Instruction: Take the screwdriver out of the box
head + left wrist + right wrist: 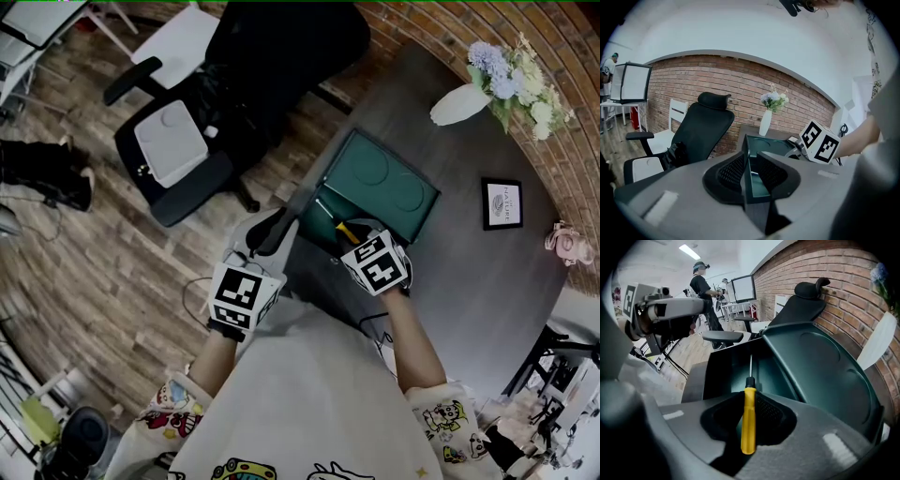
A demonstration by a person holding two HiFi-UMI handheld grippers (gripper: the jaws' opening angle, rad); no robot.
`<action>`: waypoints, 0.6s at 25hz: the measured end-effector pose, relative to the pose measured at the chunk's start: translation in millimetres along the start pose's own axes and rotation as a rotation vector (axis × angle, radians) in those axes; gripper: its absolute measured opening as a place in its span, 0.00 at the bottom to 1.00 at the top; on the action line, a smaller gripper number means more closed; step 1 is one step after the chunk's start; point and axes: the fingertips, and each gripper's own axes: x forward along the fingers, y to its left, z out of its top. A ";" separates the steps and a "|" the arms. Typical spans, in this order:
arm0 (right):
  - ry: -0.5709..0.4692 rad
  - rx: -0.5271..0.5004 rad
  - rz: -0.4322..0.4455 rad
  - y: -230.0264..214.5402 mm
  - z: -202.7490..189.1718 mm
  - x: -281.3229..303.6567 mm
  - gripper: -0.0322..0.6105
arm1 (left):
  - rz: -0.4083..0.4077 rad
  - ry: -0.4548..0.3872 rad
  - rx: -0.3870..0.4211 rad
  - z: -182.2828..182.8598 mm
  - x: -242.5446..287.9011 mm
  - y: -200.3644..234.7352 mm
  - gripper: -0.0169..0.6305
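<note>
Already the box point(380, 183) stood open on the dark surface point(487, 281), its green lid tipped back behind its hollow, so that part of the job was done. My left gripper point(750, 171) was at the box's near corner. Its fingers were clamped on the thin green wall there, which I judged was steadying the box while the other hand worked. My right gripper point(750, 420) hung over the box's near side and pointed steeply down into it. Its fingers were closed on the yellow handle of the screwdriver point(748, 404).

The screwdriver was caught but not yet out. Its handle stood up between my fingers above the box's near rim. Its black collar and thin metal shaft ran down into the box's hollow, with the tip low inside, toward the box's far wall. I could not tell whether the tip rested on the box's floor or had come clear of it.

What was left, as I judged it, was to lift the tool up past the box's rim and carry it clear of the box without knocking the shaft against the wall or the lid.
</note>
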 end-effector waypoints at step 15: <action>-0.120 0.051 -0.067 -3.6 16.5 -38.3 0.17 | -0.022 -0.034 0.051 20.3 -3.3 -4.1 0.14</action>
